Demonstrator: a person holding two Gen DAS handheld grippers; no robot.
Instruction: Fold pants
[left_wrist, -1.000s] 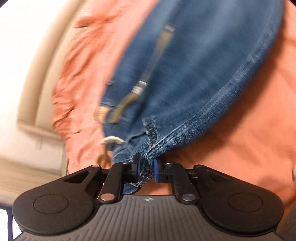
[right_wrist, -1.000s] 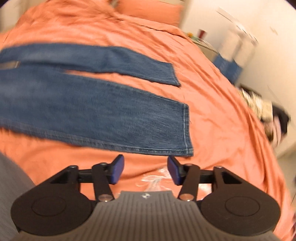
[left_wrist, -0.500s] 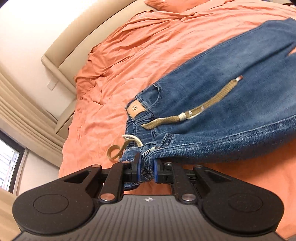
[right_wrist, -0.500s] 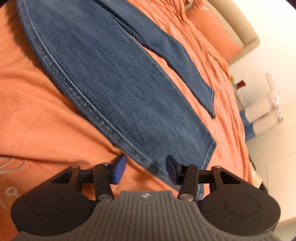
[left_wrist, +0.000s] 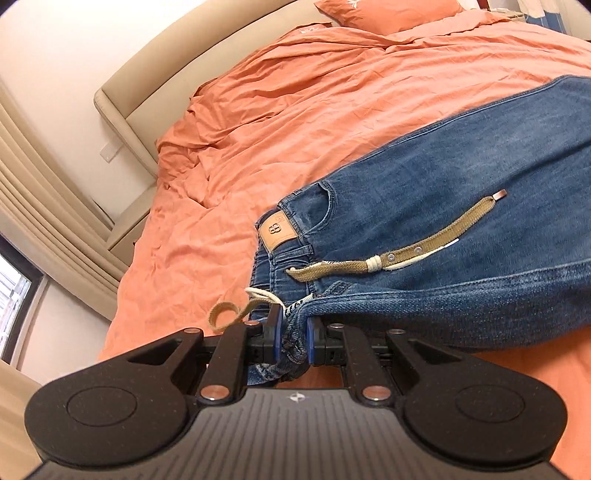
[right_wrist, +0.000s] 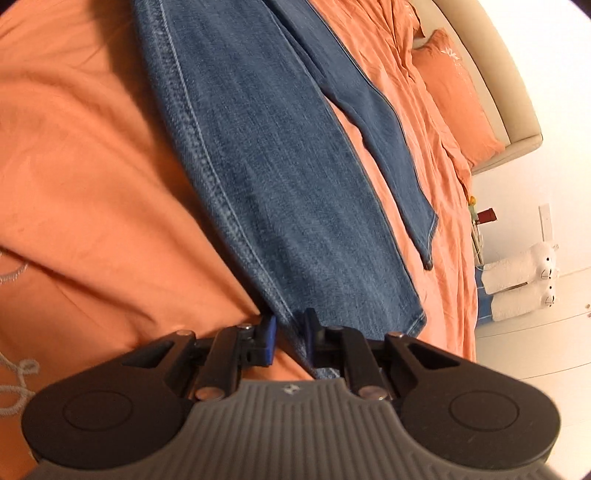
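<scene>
Blue jeans (left_wrist: 443, 206) lie on an orange bedspread (left_wrist: 295, 110), with a leather patch (left_wrist: 277, 230) at the waistband and a khaki belt (left_wrist: 424, 247) trailing across them. My left gripper (left_wrist: 292, 332) is shut on a bunched corner of the waistband, lifted slightly off the bed. In the right wrist view the near leg (right_wrist: 277, 166) runs down to my right gripper (right_wrist: 289, 334). Its jaws are closing onto the leg's side seam near the hem, and denim is pinched between the blue pads. The far leg (right_wrist: 388, 140) lies flat beside it.
A beige headboard (left_wrist: 184, 48) and an orange pillow (right_wrist: 454, 92) are at the far end of the bed. Curtains (left_wrist: 37, 192) hang at the left. White rolled plush items (right_wrist: 517, 280) and a small table stand off the bed's right side.
The right gripper dropped to the near leg's edge, rolled, and closed from wide open onto the seam. The left gripper rose and rolled, still holding the waistband.
</scene>
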